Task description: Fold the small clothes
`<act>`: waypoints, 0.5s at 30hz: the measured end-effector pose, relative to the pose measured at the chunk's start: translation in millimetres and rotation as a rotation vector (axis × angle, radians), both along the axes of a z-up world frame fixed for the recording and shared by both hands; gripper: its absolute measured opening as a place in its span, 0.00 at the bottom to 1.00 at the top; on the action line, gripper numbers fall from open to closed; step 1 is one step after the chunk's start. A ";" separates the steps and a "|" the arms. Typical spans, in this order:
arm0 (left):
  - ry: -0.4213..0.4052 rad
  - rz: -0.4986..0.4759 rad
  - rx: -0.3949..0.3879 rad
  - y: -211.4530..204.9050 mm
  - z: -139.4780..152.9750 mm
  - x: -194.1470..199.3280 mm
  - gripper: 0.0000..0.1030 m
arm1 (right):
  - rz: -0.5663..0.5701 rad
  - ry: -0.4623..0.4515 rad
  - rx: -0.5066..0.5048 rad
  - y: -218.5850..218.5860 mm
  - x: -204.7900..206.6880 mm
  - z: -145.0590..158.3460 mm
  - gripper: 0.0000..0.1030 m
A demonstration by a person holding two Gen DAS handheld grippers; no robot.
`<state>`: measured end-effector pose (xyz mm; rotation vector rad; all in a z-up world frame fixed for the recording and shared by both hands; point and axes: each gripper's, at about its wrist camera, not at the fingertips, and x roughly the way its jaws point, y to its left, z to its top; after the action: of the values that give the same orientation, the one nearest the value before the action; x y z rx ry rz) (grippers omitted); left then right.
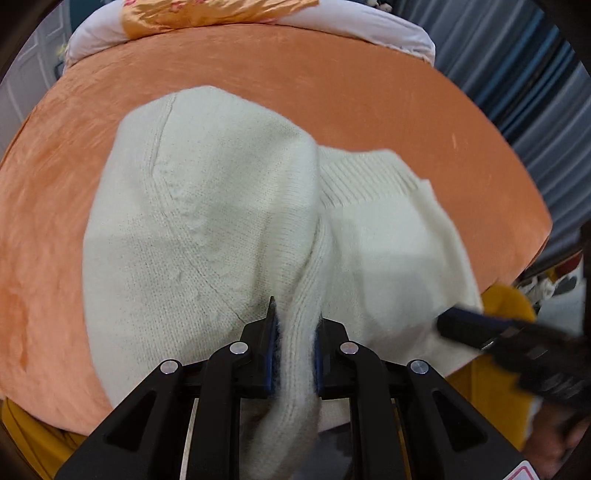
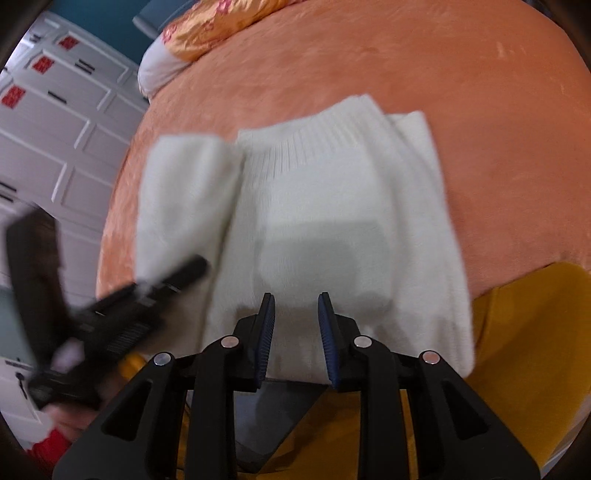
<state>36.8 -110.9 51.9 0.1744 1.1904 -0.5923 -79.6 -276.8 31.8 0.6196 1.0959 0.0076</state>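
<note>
While the left gripper (image 1: 295, 317) pinches a ribbed fold of the white sweater (image 1: 207, 229) tight between its fingers, the right gripper (image 2: 296, 314) hangs over the knit with fingers narrowly parted, gripping nothing. Sweater lies on the orange bed (image 2: 480, 129), a pillow (image 1: 388, 29) far off at twelve o'clock.

Cream sweater (image 1: 207, 221), orange bedspread (image 1: 332, 85).

- The sweater (image 1: 207, 221) was soft cream knit, ribbed at its hem.
- The bedspread (image 1: 332, 92) looked like plush orange velvet.
- My left gripper (image 1: 295, 314) was matt black plastic.
</note>
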 end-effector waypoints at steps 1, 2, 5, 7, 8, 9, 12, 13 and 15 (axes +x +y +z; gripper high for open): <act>-0.012 -0.007 0.011 -1.0 1.4 -1.4 0.12 | -0.005 -0.013 0.020 -2.4 1.0 2.6 0.26; -0.026 -0.013 0.019 -1.4 4.2 -2.8 0.13 | -0.009 -0.030 0.053 -5.0 4.1 5.9 0.31; -0.058 -0.015 0.013 -3.2 12.3 -9.2 0.15 | -0.002 -0.069 0.124 -4.3 25.0 13.2 0.50; -0.072 -0.016 0.015 -1.3 14.7 -13.2 0.15 | 0.038 -0.072 0.161 4.9 44.1 14.0 0.56; -0.071 -0.014 0.015 -2.0 14.2 -15.7 0.15 | 0.064 -0.074 0.195 14.5 50.4 13.6 0.57; -0.067 -0.004 0.004 -0.4 13.5 -15.4 0.15 | 0.083 -0.072 0.225 22.1 59.9 11.5 0.58; -0.057 0.015 -0.013 4.5 14.8 -12.3 0.15 | 0.109 -0.036 0.244 38.4 81.9 2.3 0.58; -0.068 0.022 -0.024 8.2 19.3 -14.0 0.15 | 0.120 -0.027 0.247 40.6 89.9 -1.4 0.58; -0.081 0.028 -0.048 14.9 27.7 -17.0 0.16 | 0.126 0.005 0.260 47.1 96.7 -11.8 0.58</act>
<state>19.9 -96.1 79.6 0.1398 1.0977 -0.5837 17.1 -229.6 20.0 0.7821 1.1471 0.2611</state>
